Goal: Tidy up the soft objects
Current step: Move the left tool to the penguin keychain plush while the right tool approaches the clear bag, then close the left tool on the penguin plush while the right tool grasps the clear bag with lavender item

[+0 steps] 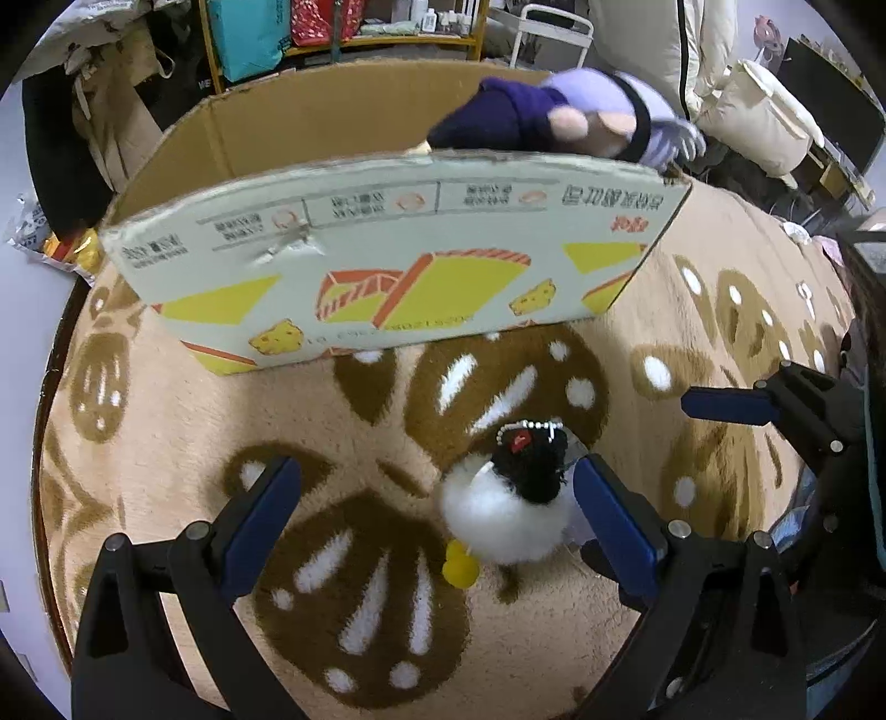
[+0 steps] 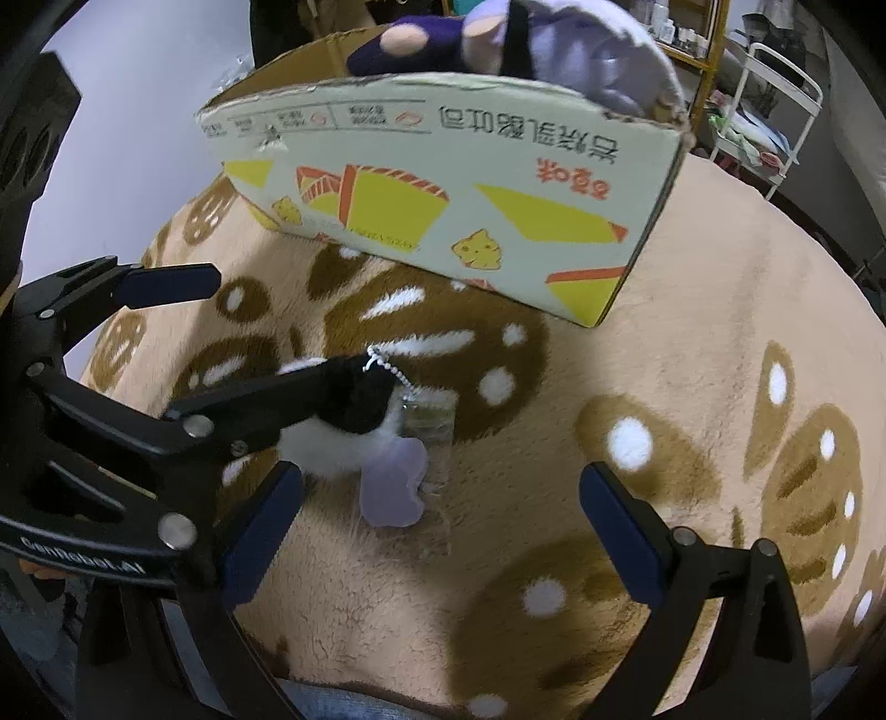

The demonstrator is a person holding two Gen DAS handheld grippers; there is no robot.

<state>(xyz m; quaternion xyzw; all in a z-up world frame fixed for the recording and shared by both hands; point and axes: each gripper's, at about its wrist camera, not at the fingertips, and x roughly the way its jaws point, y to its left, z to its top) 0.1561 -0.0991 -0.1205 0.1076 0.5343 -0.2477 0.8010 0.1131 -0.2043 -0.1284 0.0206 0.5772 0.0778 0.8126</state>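
Observation:
A small plush toy (image 1: 509,509) with a fluffy white body, black head, bead chain and yellow feet lies on the beige rug (image 1: 166,443). My left gripper (image 1: 440,509) is open around it, and the toy sits close to the right pad. In the right wrist view the same toy (image 2: 343,426) shows a lilac tag, and the left gripper's fingers (image 2: 166,285) straddle it. My right gripper (image 2: 443,515) is open over bare rug (image 2: 664,332), holding nothing. Behind stands a printed cardboard box (image 1: 387,266) (image 2: 443,166), with a purple plush (image 1: 554,111) (image 2: 554,39) poking over its rim.
The rug carries brown cookie patterns. A blue pad (image 1: 725,405) of my right gripper shows at the left wrist view's right edge. Beyond the box are a yellow shelf with bright bags (image 1: 310,27), a white cart (image 2: 775,99) and pale cushions (image 1: 764,116). Snack wrappers (image 1: 55,243) lie at the left.

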